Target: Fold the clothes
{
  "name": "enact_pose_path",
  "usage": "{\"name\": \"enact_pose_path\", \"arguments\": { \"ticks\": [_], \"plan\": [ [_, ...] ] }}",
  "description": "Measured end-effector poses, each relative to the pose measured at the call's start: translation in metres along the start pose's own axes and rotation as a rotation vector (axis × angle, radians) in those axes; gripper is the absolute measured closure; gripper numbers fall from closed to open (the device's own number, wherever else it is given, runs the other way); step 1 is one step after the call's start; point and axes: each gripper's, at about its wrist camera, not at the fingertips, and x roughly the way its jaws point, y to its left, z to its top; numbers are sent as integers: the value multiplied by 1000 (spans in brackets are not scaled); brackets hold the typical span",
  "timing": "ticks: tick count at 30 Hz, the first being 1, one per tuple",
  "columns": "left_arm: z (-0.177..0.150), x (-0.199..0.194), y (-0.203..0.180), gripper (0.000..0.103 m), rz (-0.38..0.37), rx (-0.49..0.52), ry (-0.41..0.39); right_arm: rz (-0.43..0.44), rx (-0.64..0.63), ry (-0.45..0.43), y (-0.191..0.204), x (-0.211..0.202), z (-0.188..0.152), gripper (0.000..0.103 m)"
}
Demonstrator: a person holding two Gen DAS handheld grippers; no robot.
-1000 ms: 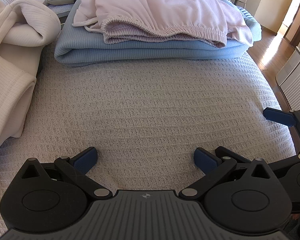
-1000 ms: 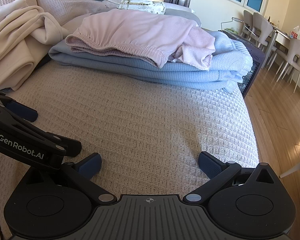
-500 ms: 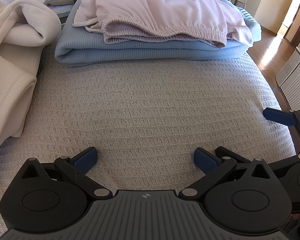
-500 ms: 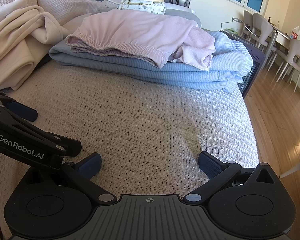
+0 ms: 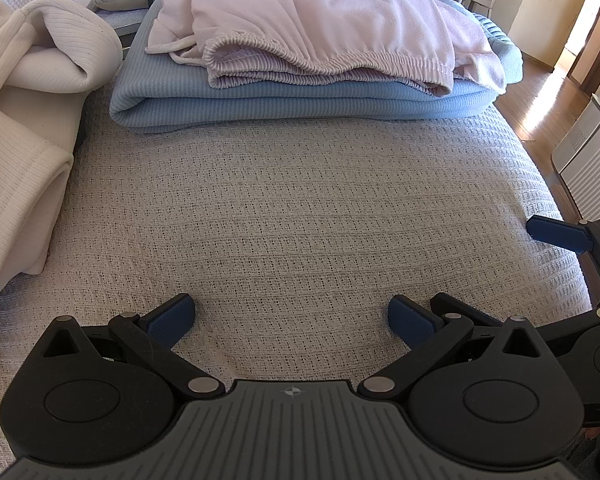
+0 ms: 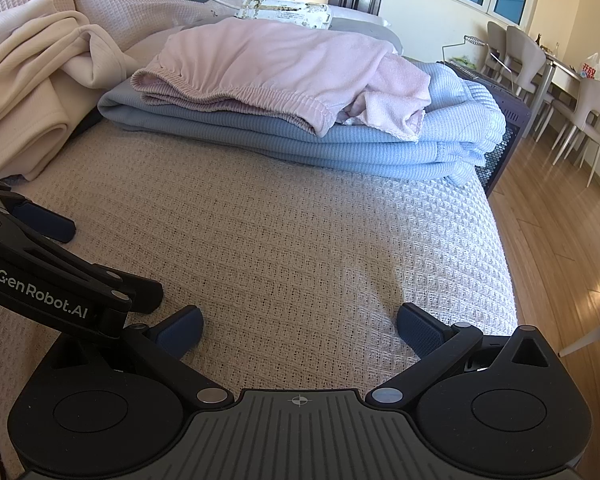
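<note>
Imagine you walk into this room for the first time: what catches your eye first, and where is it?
First comes the pink garment, lying rumpled on top of the folded blue garment at the far end of the bed cover. Next, the cream garment heaped at the left edge. Closest, the left claw and right claw both stand open and empty over bare cover.

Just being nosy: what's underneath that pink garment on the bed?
The pink garment lies on a folded blue garment, which rests on the waffle-weave bedcover. Whatever sits between the blue folds or beneath the stack is covered.
</note>
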Motion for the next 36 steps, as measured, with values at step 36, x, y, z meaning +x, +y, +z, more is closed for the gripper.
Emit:
{"name": "enact_pose_path", "arguments": {
  "ticks": [36],
  "plan": [
    [2,4,-2,0,1,-3,-2,-2,0,0,1,1,0,0]
  ]
}}
